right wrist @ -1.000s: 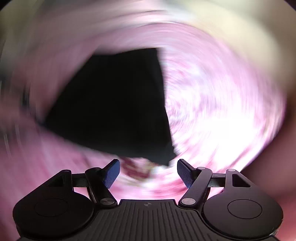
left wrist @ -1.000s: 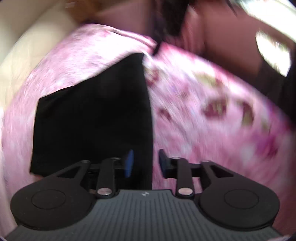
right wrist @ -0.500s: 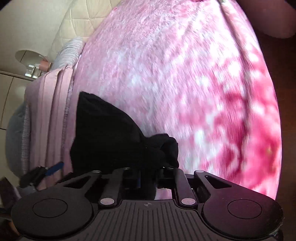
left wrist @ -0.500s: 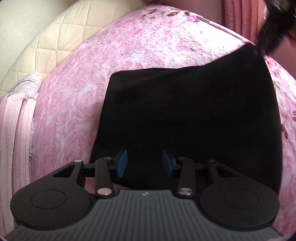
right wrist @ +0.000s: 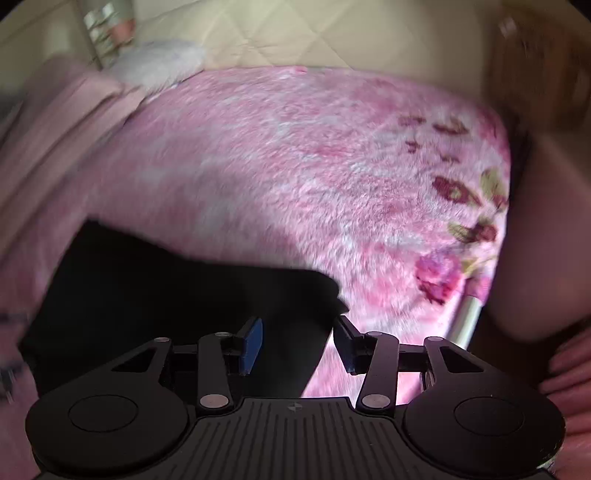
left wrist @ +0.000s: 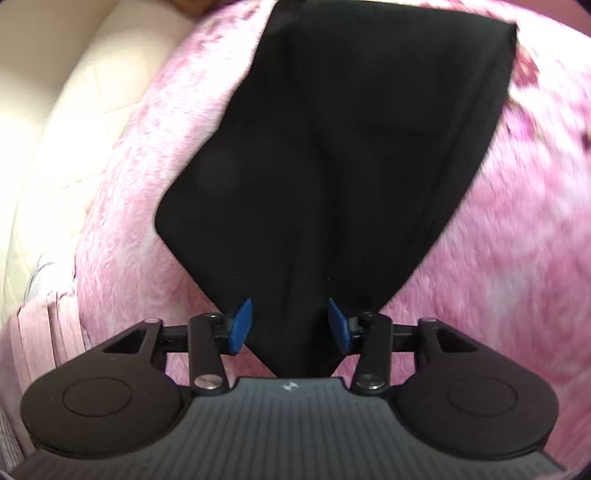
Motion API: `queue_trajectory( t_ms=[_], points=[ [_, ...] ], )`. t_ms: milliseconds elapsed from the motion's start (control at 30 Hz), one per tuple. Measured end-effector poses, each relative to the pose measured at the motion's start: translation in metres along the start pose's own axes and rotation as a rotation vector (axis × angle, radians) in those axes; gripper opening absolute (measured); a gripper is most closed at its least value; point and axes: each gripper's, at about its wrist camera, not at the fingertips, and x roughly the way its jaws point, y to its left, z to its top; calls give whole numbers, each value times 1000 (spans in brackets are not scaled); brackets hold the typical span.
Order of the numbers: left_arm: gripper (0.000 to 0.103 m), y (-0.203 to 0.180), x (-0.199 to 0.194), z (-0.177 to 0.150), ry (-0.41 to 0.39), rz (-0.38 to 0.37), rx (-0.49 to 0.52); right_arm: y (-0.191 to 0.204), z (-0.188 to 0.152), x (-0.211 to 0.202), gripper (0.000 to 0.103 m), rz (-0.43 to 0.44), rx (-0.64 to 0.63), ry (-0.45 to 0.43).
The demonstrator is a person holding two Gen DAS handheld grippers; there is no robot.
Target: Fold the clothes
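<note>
So I'm working over a bed [right wrist: 280, 155] covered in a fuzzy pink blanket [left wrist: 509, 236] with darker floral patches out toward 3 o'clock in my right wrist view. A black garment [left wrist: 332, 147] lies spread on it, running from 6 up to 12 o'clock in my left view. At 10 o'clock in the right view there's a folded pink cloth [right wrist: 55, 122] and a pale pillow [right wrist: 159, 62] against the cream quilted headboard [right wrist: 295, 33].

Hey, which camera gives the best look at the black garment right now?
The left wrist view: the black garment fills the frame's middle, most of its outline visible against the pink blanket. The right wrist view catches only a blurred part of it, low left.
</note>
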Motion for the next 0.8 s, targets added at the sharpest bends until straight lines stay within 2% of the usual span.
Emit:
queue_trajectory(
  t_ms=[33, 67, 133, 200, 267, 333, 367, 400, 433, 467, 633, 700, 733, 767, 800],
  points=[
    [30, -1, 4, -1, 4, -9, 4, 4, 1, 0, 47, -31, -50, -5],
    [30, -3, 8, -3, 0, -12, 6, 18, -15, -9, 47, -34, -112, -16],
    [23, -8, 13, -7, -28, -5, 12, 55, -50, -25, 47, 20, -239, -36],
    [22, -10, 7, -11, -40, 11, 22, 87, -84, -33, 47, 104, -355, -5],
    [22, -11, -1, -16, -47, 29, 33, 116, -114, -24, 49, 119, -476, 42],
    [30, -12, -9, -21, -54, 46, 45, 133, -133, -25, 49, 65, -542, 51],
    [45, -13, -14, -23, -57, 55, 50, 141, -143, -26, 51, 38, -574, 55],
    [57, -13, -18, -25, -61, 64, 56, 147, -147, -26, 57, 16, -596, 52],
    [62, -14, -22, -28, -64, 73, 62, 155, -153, -28, 67, -5, -630, 46],
    [66, -14, -26, -30, -68, 82, 67, 161, -158, -26, 70, -13, -663, 37],
    [68, -34, -31, -34, -77, 92, 141, 184, -178, 9, 70, -72, -832, 35],
    [79, -46, -29, -30, -91, 94, 181, 187, -184, 23, 70, -105, -913, 32],
    [81, -52, -27, -28, -102, 95, 198, 188, -186, 27, 68, -109, -950, 24],
    [86, -57, -24, -26, -113, 95, 215, 187, -186, 28, 58, -104, -982, 19],
    [88, -63, -21, -25, -120, 95, 233, 185, -183, 28, 30, -110, -998, 20]
  ],
)
